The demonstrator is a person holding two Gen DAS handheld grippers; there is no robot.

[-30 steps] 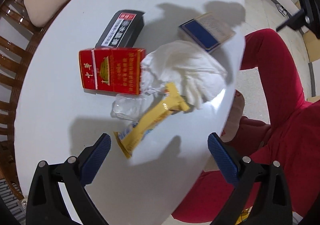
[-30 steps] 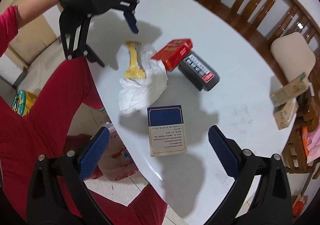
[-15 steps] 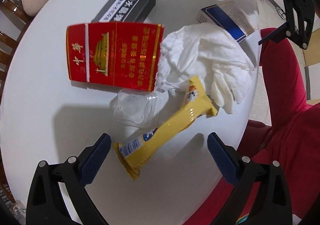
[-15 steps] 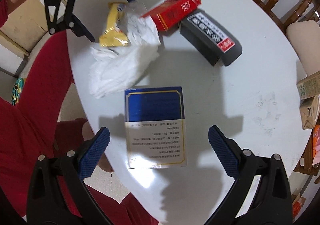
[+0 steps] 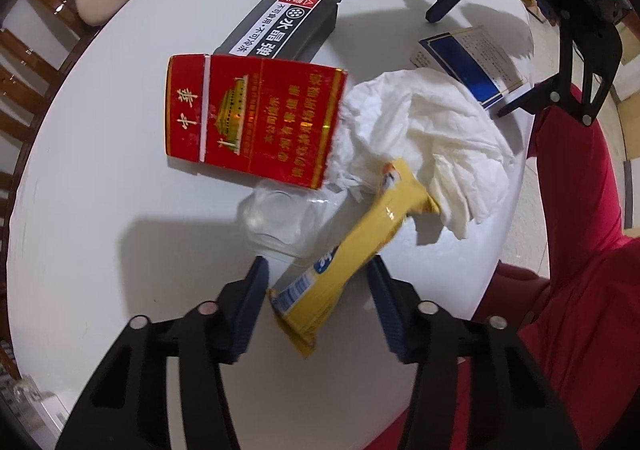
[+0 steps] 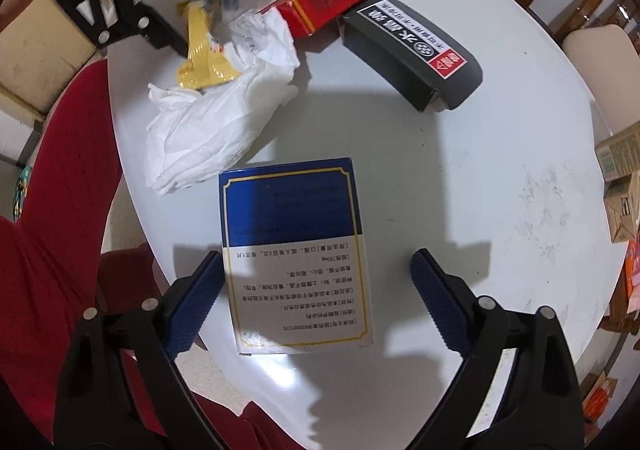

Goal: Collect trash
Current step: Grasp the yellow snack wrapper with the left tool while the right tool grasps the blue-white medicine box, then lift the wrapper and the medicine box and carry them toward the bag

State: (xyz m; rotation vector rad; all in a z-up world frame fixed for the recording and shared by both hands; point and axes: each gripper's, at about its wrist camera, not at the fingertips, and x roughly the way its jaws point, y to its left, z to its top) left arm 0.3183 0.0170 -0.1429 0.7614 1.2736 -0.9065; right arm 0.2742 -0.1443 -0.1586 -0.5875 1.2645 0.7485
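Trash is lying on a round white surface (image 5: 100, 178). The left hand-held gripper (image 5: 316, 290) is sitting partly open, its fingers on either side of a yellow wrapper's (image 5: 348, 262) near end, not gripping it. The wrapper is resting against a crumpled white tissue (image 5: 432, 130), beside a red box (image 5: 256, 122). The right hand-held gripper (image 6: 316, 290) is spread wide around a blue and white box (image 6: 296, 250), holding nothing.
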